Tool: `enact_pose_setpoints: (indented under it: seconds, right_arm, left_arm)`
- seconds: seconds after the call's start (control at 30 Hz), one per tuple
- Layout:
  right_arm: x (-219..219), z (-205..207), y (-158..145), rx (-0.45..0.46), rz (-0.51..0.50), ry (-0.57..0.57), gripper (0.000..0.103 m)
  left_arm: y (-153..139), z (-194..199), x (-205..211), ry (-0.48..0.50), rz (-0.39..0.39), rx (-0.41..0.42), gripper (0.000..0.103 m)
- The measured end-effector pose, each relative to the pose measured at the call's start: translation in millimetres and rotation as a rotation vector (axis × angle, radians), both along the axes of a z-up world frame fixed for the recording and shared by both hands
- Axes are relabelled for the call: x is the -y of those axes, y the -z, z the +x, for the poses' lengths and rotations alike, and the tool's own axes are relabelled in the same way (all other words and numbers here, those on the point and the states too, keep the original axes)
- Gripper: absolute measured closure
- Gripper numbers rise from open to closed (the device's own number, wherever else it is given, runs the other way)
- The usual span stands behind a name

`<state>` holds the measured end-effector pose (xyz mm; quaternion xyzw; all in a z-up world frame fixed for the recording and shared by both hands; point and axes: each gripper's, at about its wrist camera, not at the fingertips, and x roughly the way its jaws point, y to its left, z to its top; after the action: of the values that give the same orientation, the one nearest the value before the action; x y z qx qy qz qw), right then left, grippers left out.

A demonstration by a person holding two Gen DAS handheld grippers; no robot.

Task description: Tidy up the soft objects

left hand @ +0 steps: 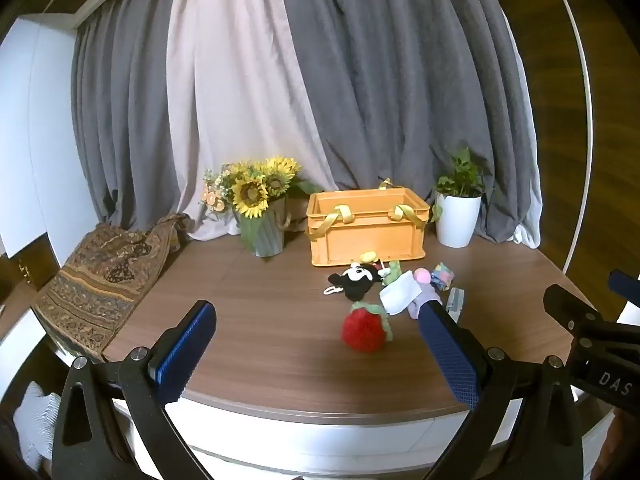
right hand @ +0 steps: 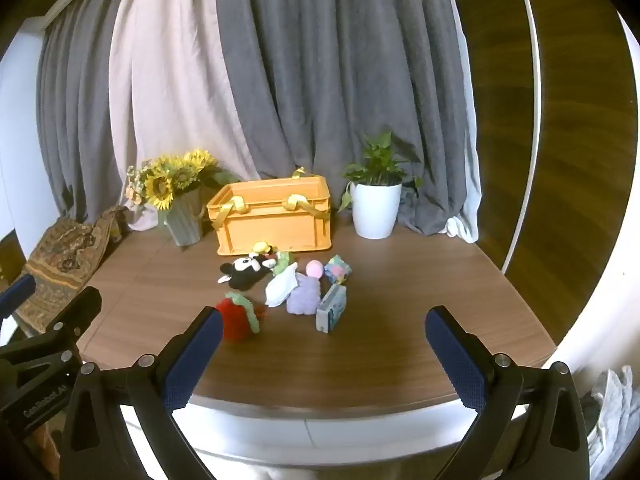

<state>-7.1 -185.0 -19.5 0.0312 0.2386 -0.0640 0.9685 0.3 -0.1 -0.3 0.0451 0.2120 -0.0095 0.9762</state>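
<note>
Several soft toys lie on the brown table in front of an orange crate [left hand: 366,228] [right hand: 274,220]: a red strawberry plush [left hand: 365,330] [right hand: 239,319], a black-and-white mouse plush [left hand: 356,279] [right hand: 246,272], a white cloth [left hand: 400,293] [right hand: 281,288], a lilac plush [right hand: 305,298], a pink ball [right hand: 314,268], a pastel cube [right hand: 338,269] and a small pack [right hand: 331,309]. My left gripper [left hand: 316,312] is open and empty above the table's near edge. My right gripper [right hand: 322,320] is open and empty, also at the near edge.
A sunflower vase [left hand: 262,216] [right hand: 182,208] stands left of the crate. A white plant pot [left hand: 456,218] [right hand: 376,210] stands to its right. A patterned cloth [left hand: 104,276] drapes the table's left edge. Grey and white curtains hang behind.
</note>
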Motion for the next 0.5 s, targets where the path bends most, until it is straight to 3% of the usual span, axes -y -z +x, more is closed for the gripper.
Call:
enact_pose_setpoints:
  seconds: [0.5]
  right_arm:
    - [5.2,-2.1,-1.1,0.001,0.012,0.002,0.001]
  left_arm:
    - [-8.2,0.6,8.1,0.012,-0.002,0.004,0.000]
